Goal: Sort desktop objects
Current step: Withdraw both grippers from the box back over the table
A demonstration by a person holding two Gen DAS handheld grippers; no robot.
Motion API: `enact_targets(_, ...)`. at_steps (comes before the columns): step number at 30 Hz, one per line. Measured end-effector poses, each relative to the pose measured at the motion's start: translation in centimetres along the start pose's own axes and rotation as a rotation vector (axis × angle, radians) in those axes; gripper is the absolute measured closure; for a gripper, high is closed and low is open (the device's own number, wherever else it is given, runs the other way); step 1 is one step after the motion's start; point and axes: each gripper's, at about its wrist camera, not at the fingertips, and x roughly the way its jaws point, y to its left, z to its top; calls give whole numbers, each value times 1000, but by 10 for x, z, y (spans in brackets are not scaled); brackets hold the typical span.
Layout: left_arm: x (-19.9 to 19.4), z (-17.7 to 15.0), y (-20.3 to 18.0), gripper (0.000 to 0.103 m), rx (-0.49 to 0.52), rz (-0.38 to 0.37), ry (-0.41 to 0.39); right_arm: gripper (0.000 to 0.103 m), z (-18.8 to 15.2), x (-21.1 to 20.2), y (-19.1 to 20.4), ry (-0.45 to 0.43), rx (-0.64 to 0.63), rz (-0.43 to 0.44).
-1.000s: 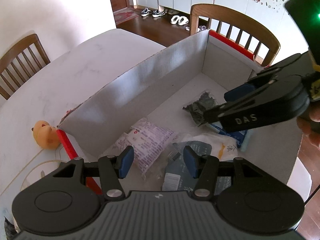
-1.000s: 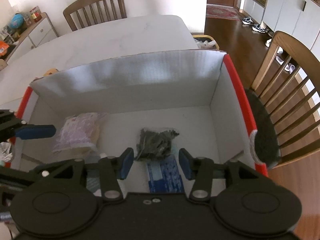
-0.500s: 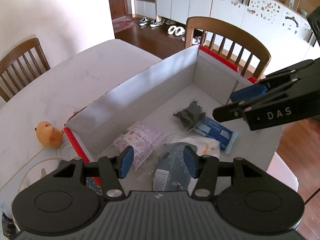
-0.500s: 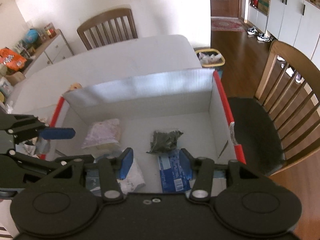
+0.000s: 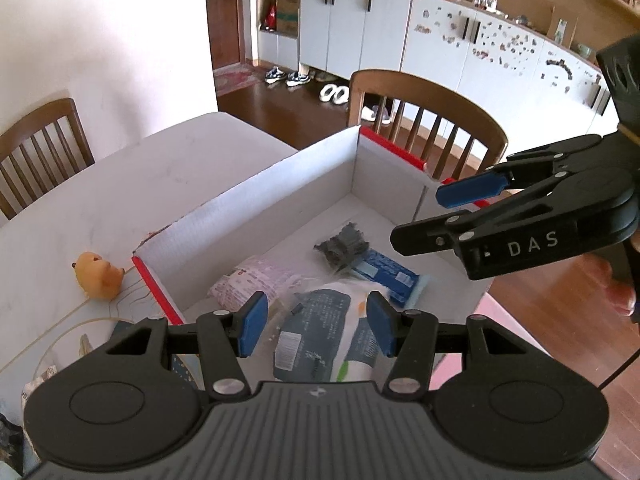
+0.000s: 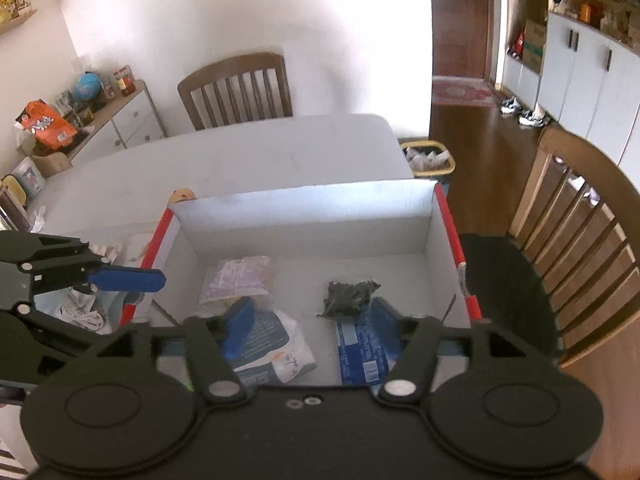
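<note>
Two hand-held claws hang above an open white cardboard box with red edging that sits on a pale worktop. The left claw has its blue pads spread apart and grips nothing; directly beneath it, at the near end of the box, lies a white and slate-blue packet. The right claw, seen from its own camera, is likewise spread wide and empty, its pads framing the same packet on one side and a blue wrapped pack on the other. From the left camera the right claw reaches in from the right side over the near wall of the box.

Further into the box, a pale pink printed pouch lies left of centre, and a clear bag of dark grey pieces rests touching the far end of the blue pack. Outside the box, just beside its left wall, a small orange toy figure sits on the worktop near a loop of thin cord. Wooden chairs stand beyond the worktop, with white cabinets along the back wall.
</note>
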Motion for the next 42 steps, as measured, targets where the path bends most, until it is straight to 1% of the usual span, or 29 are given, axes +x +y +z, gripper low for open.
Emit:
enact_targets(3, -8, -2, 0, 49, -4, -7, -12, 33, -2, -5, 3, -14, -5, -6)
enact_targets(5, -12, -4, 1, 46, -8, -6, -22, 31, -4, -9, 4, -26, -2, -10)
enact_targets(7, -17, -7, 1, 37, -6, -4, -34, 27, -5, -12, 3, -37, 8, -3)
enact_targets(9, -21, -9, 2, 32, 3, 5, -44, 27, -8, -14, 3, -47, 17, 8)
enact_targets(12, -25, -12, 0, 32, 25, 20, -53, 24, -13, -16, 7, -60, 22, 23)
enact_targets(21, -35, -23, 2, 32, 32, 3, -66, 21, -23, -22, 18, -68, 40, 3)
enact_targets(25, -44, -29, 6, 23, 21, 2, -85, 20, -25, -26, 25, -75, 43, -10)
enact_targets(33, -62, -47, 22, 19, 13, -9, -102, 19, -25, -32, 47, -96, 48, -24)
enact_targets(35, -65, -52, 30, 15, -1, -16, -100, 19, -25, -32, 55, -100, 41, -33)
enact_targets(37, -70, -56, 38, 7, -14, -21, -105, 17, -25, -32, 64, -102, 42, -31)
enact_targets(41, -82, -66, 52, 4, -27, -22, -139, 17, -24, -31, 81, -104, 45, -30)
enact_targets(42, -85, -68, 56, 1, -30, -22, -146, 17, -24, -30, 85, -105, 44, -30)
